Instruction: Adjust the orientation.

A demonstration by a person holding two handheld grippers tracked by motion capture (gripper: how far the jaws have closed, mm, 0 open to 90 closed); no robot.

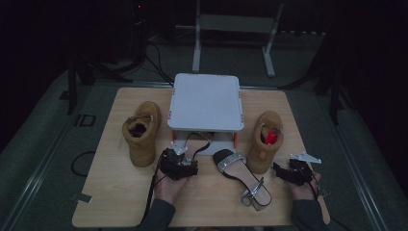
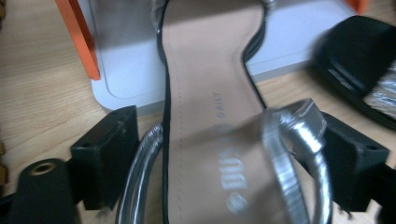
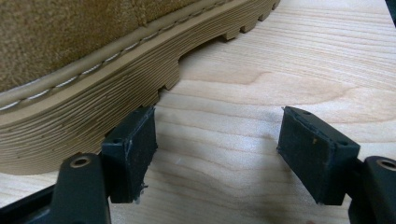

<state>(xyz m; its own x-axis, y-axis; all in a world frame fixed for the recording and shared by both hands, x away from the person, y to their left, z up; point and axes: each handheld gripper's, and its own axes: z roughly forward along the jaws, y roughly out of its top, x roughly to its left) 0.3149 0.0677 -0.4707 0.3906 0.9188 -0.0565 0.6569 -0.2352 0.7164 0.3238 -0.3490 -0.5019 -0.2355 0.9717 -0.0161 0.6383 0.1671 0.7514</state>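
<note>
Two boots are seen on the table (image 1: 110, 192) from the high view, a sandal (image 1: 235, 168) between them near the left claw (image 1: 179, 161); in the left gripper view, a second sandal (image 2: 210, 116) lies between spread jaws, untouched; in the right gripper view, the right claw (image 3: 217, 149) is spread beside a boot (image 3: 93, 70).

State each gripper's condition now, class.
Left gripper: open, sandal lying between its jaws.
Right gripper: open, empty, beside the boot.
</note>
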